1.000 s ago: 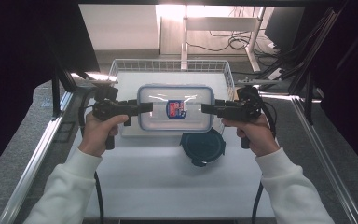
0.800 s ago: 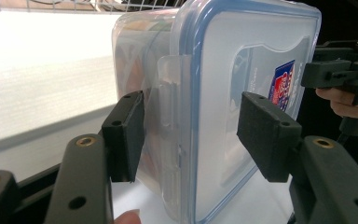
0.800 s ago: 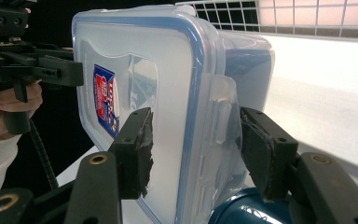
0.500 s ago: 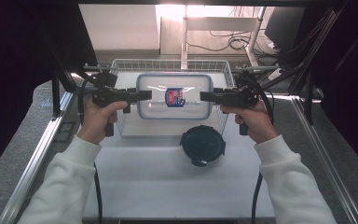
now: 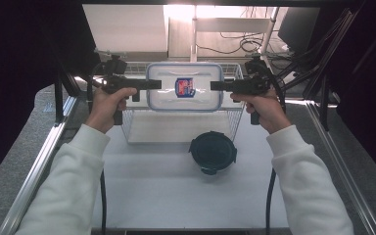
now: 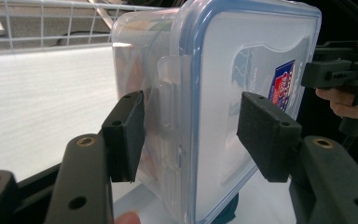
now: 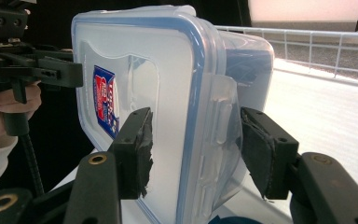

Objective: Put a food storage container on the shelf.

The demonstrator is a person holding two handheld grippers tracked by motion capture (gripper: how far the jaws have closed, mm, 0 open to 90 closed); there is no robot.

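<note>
container carried up and away toward the wire basket

since the earlier frames the clear container (image 5: pixel 184 86) has risen off the surface (image 5: pixel 176 191) and moved farther from the person, and now hangs over the wire basket (image 5: pixel 232 115). the left hand-held gripper (image 5: pixel 155 84) meets its left short end and the right hand-held gripper (image 5: pixel 214 86) its right short end. in the left gripper view the jaws straddle the blue-rimmed lid edge and side latch of the container (image 6: pixel 214 93): one pad lies against the tub wall, the other stands slightly off the lid face. in the right gripper view the jaws bracket the latch end (image 7: pixel 168 107) likewise, with small gaps at both pads (neither pair is fully pressed together). the lid, bearing a red and blue label (image 5: pixel 184 87), faces the high view. a dark round lidded container (image 5: pixel 213 152) rests on the surface just in front of the basket.
</note>
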